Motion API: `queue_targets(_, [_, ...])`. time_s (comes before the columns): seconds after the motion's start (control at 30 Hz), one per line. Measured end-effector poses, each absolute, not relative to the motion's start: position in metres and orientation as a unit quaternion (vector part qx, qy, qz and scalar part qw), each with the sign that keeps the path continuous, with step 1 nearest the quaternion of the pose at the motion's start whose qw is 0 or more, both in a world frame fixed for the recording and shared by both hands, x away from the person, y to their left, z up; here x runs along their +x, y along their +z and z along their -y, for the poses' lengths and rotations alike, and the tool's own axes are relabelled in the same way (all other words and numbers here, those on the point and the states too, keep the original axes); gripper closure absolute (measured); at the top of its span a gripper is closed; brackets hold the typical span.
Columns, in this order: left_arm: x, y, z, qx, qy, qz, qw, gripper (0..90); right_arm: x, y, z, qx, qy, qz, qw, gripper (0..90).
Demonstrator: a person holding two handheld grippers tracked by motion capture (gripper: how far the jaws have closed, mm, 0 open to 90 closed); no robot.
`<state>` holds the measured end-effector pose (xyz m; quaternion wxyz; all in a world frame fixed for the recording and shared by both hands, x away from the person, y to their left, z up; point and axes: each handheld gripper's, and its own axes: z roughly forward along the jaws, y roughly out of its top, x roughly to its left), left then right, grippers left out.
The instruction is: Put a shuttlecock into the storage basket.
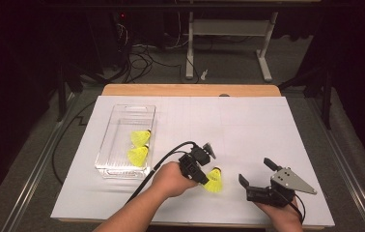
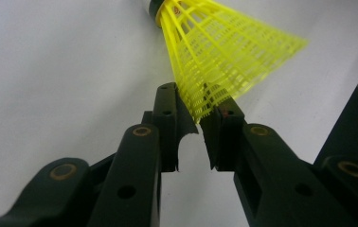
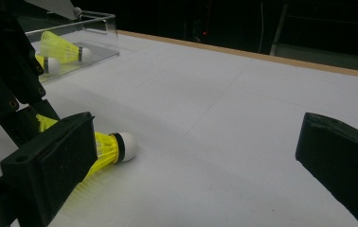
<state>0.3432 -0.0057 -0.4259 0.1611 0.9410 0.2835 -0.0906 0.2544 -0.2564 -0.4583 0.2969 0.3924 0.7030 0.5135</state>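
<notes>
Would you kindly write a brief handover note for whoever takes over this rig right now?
Left gripper: jaws pinched on the skirt edge of the loose shuttlecock, which lies on the white table just right of the clear box.
Right gripper: open, holding nothing, resting near the table's front right.
Done: two shuttlecocks already lie in the box.
Left: lift the gripped one and probably put it in the box with the others.
</notes>
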Motion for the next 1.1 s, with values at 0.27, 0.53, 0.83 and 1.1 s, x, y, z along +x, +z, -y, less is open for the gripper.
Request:
queue_targets(0.27, [0.342, -0.426, 0.004, 0.94, -0.084, -0.283, 0.168, 87.3, 0.254, -0.458, 0.256, 0.392, 0.513, -0.703, 0.297, 0.2])
queue_targets(0.53, [0.341, -0.424, 0.002, 0.939, -0.089, -0.281, 0.174, 88.8, 0.254, -0.458, 0.257, 0.392, 0.514, -0.702, 0.298, 0.2])
queue_targets(0.83, [0.34, -0.419, -0.002, 0.941, -0.093, -0.272, 0.178, 88.8, 0.254, -0.458, 0.256, 0.391, 0.513, -0.703, 0.298, 0.2])
queue_targets(1.1, [0.341, -0.414, -0.009, 0.94, -0.099, -0.271, 0.18, 88.7, 0.253, -0.458, 0.258, 0.395, 0.513, -0.701, 0.299, 0.2])
